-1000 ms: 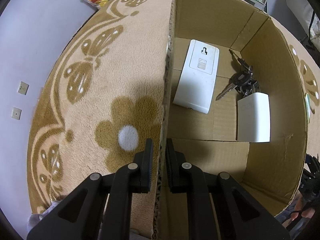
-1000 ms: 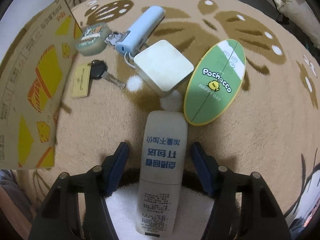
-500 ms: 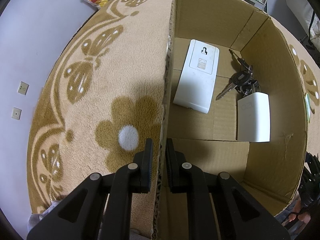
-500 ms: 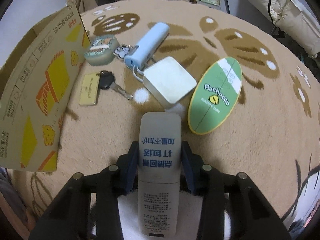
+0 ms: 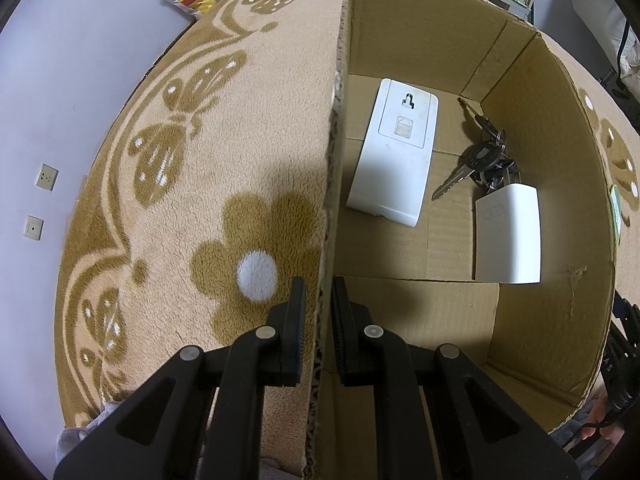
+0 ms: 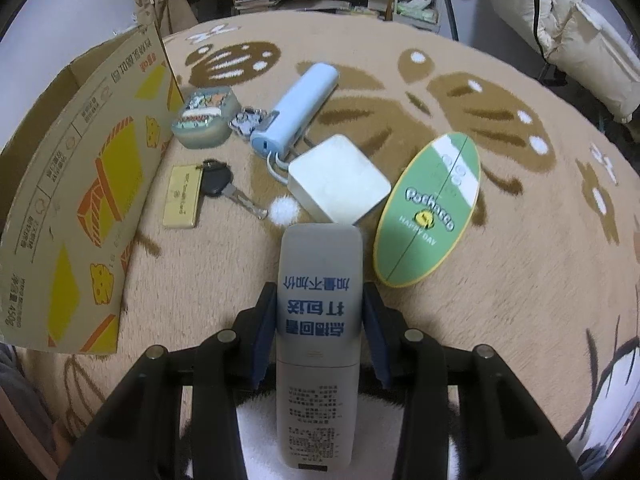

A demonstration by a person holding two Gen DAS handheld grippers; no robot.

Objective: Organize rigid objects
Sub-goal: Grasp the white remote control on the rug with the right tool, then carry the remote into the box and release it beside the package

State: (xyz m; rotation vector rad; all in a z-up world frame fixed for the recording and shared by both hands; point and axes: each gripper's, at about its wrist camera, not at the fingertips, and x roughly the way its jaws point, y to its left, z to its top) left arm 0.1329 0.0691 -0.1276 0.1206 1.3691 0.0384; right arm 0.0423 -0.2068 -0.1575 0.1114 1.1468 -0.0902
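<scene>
- One cardboard box (image 5: 552, 240), left gripper (image 5: 318, 312) clamped on its wall edge.
- Two white devices (image 5: 394, 152) inside, plus probably one bunch of keys (image 5: 480, 160).
- One grey remote (image 6: 318, 312) pinched in right gripper (image 6: 320, 312), raised above the rug (image 6: 500, 300), long axis pointing straight ahead.

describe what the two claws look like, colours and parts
Both are matte black plastic linkages with round silver pivot pins. The left claw has two flat, narrow fingers with dark ribbed pads on their inner faces. The right claw has the same black frame, but its pads look dark blue. No cables or sleeves show on either.
</scene>
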